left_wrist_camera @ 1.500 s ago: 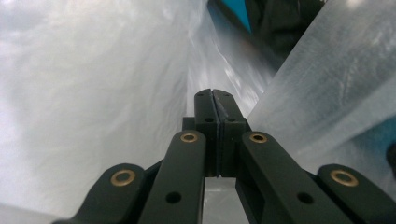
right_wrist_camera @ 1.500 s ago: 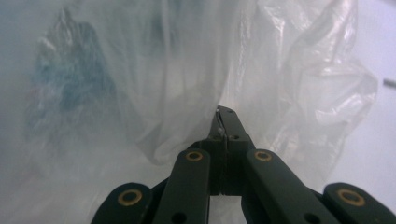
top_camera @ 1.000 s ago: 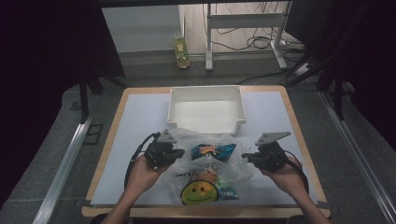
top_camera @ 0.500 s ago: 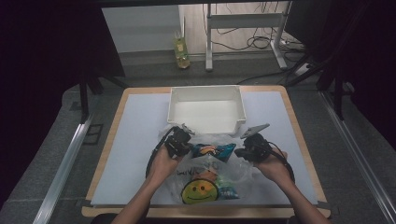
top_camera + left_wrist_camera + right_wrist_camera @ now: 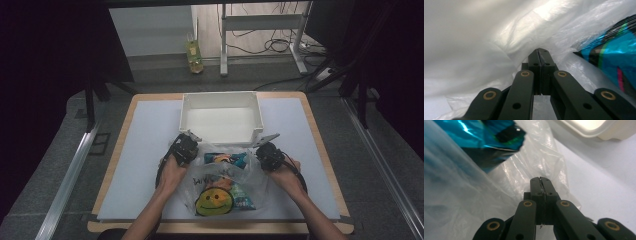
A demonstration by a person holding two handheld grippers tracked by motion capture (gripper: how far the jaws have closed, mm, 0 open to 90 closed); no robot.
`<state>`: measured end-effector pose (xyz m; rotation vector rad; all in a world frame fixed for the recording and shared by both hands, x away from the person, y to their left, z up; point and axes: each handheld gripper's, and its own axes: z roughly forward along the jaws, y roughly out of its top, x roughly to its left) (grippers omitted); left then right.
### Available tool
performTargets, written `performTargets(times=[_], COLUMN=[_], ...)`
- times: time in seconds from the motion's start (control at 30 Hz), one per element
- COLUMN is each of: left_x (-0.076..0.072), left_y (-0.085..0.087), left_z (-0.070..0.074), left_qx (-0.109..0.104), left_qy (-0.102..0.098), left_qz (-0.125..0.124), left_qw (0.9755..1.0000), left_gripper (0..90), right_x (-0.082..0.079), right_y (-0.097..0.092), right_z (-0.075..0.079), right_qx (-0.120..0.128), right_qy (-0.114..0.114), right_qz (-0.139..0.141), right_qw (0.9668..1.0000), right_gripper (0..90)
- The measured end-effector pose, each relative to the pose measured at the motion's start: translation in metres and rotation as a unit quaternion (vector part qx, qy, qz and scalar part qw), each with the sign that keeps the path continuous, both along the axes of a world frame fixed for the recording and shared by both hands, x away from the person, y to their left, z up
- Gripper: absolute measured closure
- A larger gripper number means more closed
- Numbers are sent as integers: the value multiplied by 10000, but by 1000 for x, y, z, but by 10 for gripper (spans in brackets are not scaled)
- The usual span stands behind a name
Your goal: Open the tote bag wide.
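High view shows a clear plastic bag (image 5: 222, 182) lying on the pale table mat (image 5: 145, 150), near the person's edge, with a white tray (image 5: 221, 120) just beyond it at twelve o'clock. The bag carries a yellow smiley print (image 5: 214, 200) at its six o'clock end and holds bright snack packets (image 5: 227, 160) toward its mouth, which faces the tray.

The left gripper (image 5: 184, 149) sits at the bag's ten o'clock corner and the right gripper (image 5: 269, 152) at its two o'clock corner, each held in a hand coming up from the bottom edge. That symmetric hold on the two corners of the mouth looks meant to keep the opening spread and the load balanced, so the packets can be brought toward the tray or tipped out.

In the left gripper view, the jaws are clenched together with thin white film (image 5: 499, 37) bunched around the tips; a blue foil packet (image 5: 611, 57) lies at three o'clock inside the bag. In the right gripper view, the jaws are likewise pressed tight, with a sliver of film (image 5: 541, 160) pinched between them, blue foil (image 5: 474, 132) at eleven o'clock and the tray's rim (image 5: 599, 130) at one o'clock.
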<state>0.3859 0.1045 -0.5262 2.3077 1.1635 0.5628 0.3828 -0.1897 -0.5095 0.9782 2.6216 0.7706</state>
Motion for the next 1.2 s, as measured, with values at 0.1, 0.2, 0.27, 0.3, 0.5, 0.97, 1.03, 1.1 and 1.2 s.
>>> performTargets(times=[0.1, 0.2, 0.27, 0.3, 0.5, 0.97, 1.03, 1.1, 1.2], left_x=[0, -4, -7, -11, -38, -72, -74, -76, -79], left_y=[4, 6, 7, 10, 33, 64, 65, 66, 67], left_z=[-2, 0, 0, 1, 1, 14, 28, 39, 58], left_qx=[-87, -28, -14, 1, -85, -748, -946, -1056, -1121], left_qy=[-38, 60, 106, 145, 366, 488, 382, 319, 193], left_qz=[36, -29, -48, -70, -88, -310, -367, -411, -493], left_qw=[9999, 10000, 9999, 9999, 9993, 9955, 9941, 9930, 9923], left_gripper=[892, 893, 894, 894, 895, 893, 892, 892, 891], right_x=[4, 5, 4, 2, -15, -39, -43, -46, -52], right_y=[-2, -5, -7, -8, -31, -67, -71, -72, -72], right_z=[-1, -2, -2, -2, -2, 7, 27, 41, 67], right_qx=[19, 113, 104, 95, 210, 514, 826, 913, 1145], right_qy=[-87, -72, -76, -74, -22, 96, 28, -45, -37], right_qz=[-100, -162, -171, -170, -240, -380, -297, -248, -163], right_qw=[9999, 9998, 9998, 9998, 9995, 9979, 9961, 9955, 9933], right_gripper=[892, 894, 894, 895, 896, 894, 894, 893, 892])
